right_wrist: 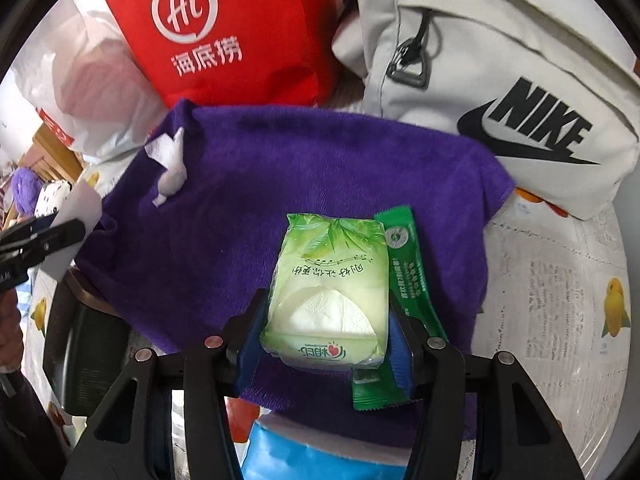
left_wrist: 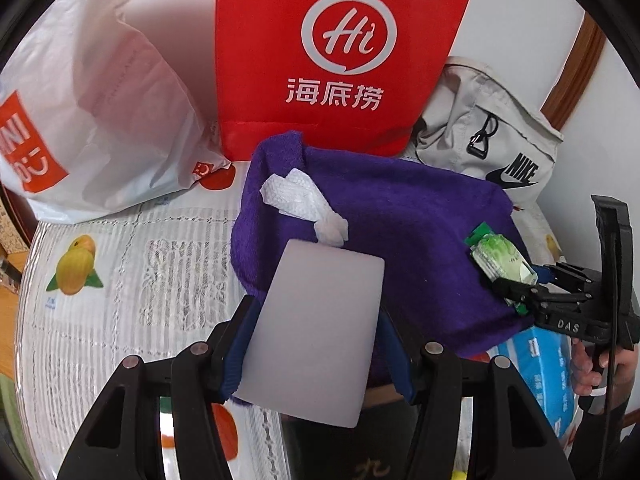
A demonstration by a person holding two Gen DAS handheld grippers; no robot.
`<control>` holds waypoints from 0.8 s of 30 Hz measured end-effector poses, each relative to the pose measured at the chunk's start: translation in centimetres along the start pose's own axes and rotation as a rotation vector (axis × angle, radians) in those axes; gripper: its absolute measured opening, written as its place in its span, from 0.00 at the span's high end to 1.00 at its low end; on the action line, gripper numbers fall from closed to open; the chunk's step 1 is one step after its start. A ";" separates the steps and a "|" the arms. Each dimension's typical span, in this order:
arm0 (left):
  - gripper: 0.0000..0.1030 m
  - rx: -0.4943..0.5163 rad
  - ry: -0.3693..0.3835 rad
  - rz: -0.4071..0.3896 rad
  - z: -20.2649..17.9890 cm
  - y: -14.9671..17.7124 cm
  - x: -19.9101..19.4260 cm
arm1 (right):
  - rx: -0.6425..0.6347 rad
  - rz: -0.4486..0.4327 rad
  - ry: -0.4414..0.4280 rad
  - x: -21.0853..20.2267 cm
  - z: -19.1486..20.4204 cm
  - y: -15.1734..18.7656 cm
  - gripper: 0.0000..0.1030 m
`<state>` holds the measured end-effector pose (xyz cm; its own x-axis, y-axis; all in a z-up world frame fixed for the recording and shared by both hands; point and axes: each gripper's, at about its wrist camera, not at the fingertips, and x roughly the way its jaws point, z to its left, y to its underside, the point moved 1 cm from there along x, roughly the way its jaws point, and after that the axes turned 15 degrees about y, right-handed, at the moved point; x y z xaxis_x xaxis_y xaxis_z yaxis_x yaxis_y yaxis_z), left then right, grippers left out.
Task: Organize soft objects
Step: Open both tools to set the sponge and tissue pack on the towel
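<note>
The right tool is pinching the green tissue pack at lower centre, its long axis running up-frame over the purple towel. The left tool is clamping a pale flat card, while a crumpled tissue is lying just above it, nearer this tool

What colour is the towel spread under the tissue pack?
Purple; the towel shows best in the right wrist view.

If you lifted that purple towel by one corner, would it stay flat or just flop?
The purple towel would probably flop: it already drapes and wrinkles over whatever lies beneath. Its fuzzy pile likely grips well. The crumpled tissue on top would probably slide off.
</note>
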<state>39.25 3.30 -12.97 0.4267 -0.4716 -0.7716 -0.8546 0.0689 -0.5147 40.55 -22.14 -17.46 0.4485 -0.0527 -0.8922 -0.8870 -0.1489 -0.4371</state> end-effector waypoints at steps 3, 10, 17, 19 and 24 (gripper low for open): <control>0.45 -0.002 0.002 0.008 0.3 -0.7 1.0 | -0.005 0.006 -0.014 0.4 0.1 0.0 0.44; 0.45 0.007 0.006 0.041 0.1 -1.9 3.6 | -0.022 -0.012 -0.011 0.3 0.3 -0.2 0.25; 0.45 0.019 -0.001 0.066 0.0 -2.3 5.1 | 0.017 -0.049 -0.001 -1.1 -1.1 -0.2 0.25; 0.45 0.020 -0.004 0.078 0.0 -2.4 5.5 | 0.035 -0.062 0.001 -1.6 -1.5 -0.2 0.24; 0.45 0.019 -0.014 0.104 0.0 -2.6 6.3 | 0.049 -0.087 0.032 -2.7 -2.0 0.2 0.24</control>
<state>44.12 0.14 -16.45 0.3402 -0.4483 -0.8266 -0.8888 0.1338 -0.4383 39.35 -23.98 -14.91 0.5270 -0.0734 -0.8467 -0.8483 -0.1057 -0.5189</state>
